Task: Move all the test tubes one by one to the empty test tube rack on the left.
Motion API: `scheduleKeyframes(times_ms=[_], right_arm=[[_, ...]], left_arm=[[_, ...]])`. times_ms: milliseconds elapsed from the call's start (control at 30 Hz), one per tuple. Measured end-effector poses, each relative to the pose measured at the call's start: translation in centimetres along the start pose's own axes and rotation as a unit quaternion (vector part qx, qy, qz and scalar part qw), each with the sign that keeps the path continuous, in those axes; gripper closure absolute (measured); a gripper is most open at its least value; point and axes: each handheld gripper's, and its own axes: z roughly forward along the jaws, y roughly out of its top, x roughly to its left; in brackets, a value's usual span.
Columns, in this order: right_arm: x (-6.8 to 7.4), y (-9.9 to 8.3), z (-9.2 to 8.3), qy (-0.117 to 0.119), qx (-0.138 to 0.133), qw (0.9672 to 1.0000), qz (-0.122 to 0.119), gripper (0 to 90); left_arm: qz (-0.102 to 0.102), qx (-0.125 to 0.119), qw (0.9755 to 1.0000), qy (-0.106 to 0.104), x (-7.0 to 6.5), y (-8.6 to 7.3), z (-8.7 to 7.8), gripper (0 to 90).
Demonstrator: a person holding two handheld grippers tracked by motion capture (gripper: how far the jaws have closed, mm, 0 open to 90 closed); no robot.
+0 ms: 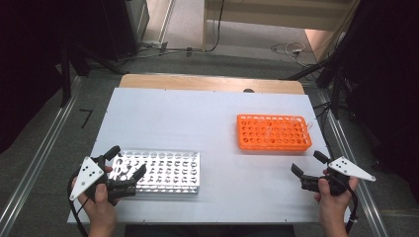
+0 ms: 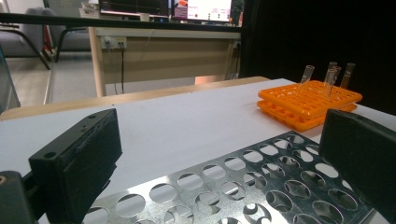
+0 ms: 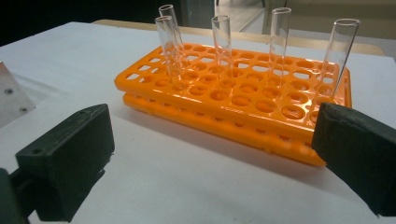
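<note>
A grey floor (image 1: 44, 148) surrounds the white-topped table (image 1: 197, 113) — cables trail across it. Beyond stands a wooden desk (image 2: 163, 51) with monitors (image 2: 201, 9) — black curtains (image 2: 317, 37) alongside.

A lab-like workroom: glass test tubes (image 3: 222, 42) stand in an orange rack (image 3: 243, 98) on the white desk (image 1: 197, 118), with computer monitors (image 2: 201, 9) behind.

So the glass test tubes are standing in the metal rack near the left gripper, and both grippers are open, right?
Not quite. The glass test tubes stand in the orange rack, as the right gripper view shows; the metal rack near the left gripper holds none. Both grippers, including the right gripper, are open.
</note>
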Motion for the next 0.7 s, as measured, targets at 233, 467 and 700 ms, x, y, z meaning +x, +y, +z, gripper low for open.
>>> scheduleKeyframes(times_ms=[233,467,700], right_arm=[[-0.4,0.7,0.4,-0.015,0.002,0.9999,0.005,0.0],[-1.3,2.1,1.1,-0.026,-0.003,0.9995,0.015,0.6],[-2.9,3.3,2.4,-0.046,-0.001,0.9985,0.03,2.6]], left_arm=[[-0.001,0.001,1.0,-0.002,-0.1,0.0,0.2,0.0],[-0.002,-0.001,1.0,-0.003,-0.2,0.2,0.2,0.0],[-0.002,-0.001,1.0,-0.003,-0.3,0.3,0.3,0.0]])
